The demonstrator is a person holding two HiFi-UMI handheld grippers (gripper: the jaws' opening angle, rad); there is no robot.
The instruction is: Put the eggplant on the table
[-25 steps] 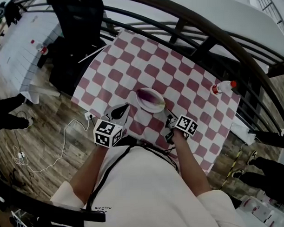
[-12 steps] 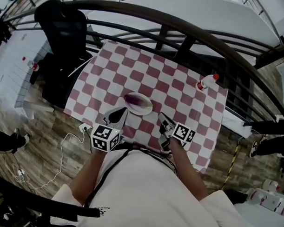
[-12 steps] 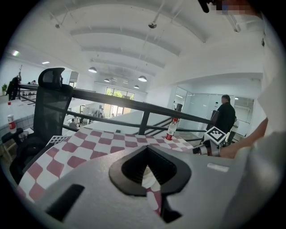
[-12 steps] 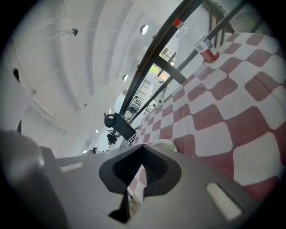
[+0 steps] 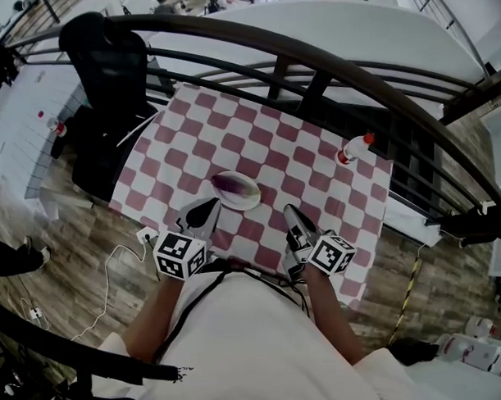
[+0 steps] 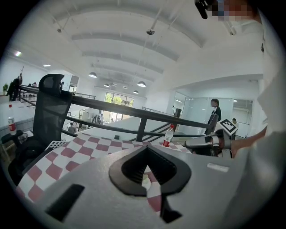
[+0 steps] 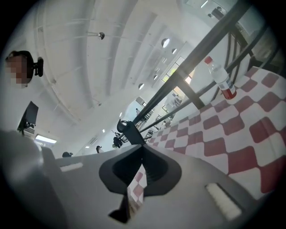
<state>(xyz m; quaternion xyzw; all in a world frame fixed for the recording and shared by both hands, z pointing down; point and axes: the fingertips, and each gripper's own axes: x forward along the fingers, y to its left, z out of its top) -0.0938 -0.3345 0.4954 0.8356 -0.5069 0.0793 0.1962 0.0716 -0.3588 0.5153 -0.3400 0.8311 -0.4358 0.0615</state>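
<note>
Eggplant [image 5: 231, 185] lies on plate [image 5: 250, 202], mid-table [image 5: 256, 129]. Left gripper [image 5: 208, 207] and right gripper [image 5: 290, 212] hover at the near edge, both pressed together and empty; I judge them parked clear of the plate.

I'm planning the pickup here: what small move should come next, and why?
Likely open the left gripper and ease it forward to the eggplant. The eggplant lies on the plate, just ahead of that gripper, whose jaws are together and hold nothing.
</note>
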